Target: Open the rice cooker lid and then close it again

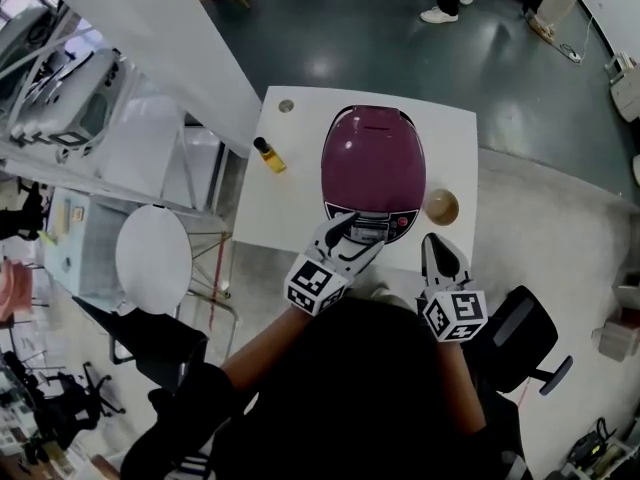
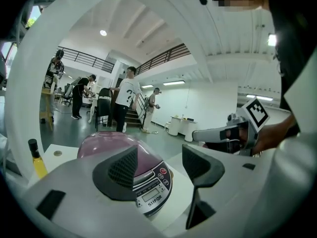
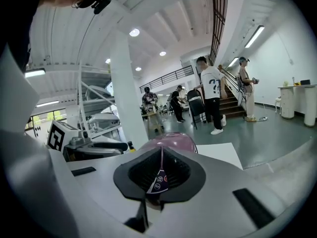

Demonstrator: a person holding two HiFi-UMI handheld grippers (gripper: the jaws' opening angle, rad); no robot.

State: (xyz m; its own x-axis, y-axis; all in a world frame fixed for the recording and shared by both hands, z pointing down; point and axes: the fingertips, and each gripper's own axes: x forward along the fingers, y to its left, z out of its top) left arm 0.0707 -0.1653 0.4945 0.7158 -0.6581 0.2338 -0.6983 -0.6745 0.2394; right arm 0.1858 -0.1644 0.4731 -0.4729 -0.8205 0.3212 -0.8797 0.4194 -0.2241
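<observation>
A purple rice cooker (image 1: 373, 158) stands on the white table (image 1: 290, 193) with its lid down and its control panel (image 1: 375, 224) facing me. My left gripper (image 1: 357, 238) is open at the cooker's front. In the left gripper view the panel (image 2: 151, 185) shows between the spread fingers of this gripper (image 2: 159, 163), and they do not touch it. My right gripper (image 1: 433, 242) is shut on nothing, just off the table's front edge to the right of the cooker. In the right gripper view the closed gripper (image 3: 161, 157) points towards the cooker (image 3: 173, 142).
A small bottle of yellow liquid (image 1: 269, 155) stands left of the cooker, and a brown bowl (image 1: 441, 207) sits at its right. A small round disc (image 1: 286, 106) lies at the table's far left corner. A white stool (image 1: 153, 259) and shelving stand to the left. People walk in the hall behind.
</observation>
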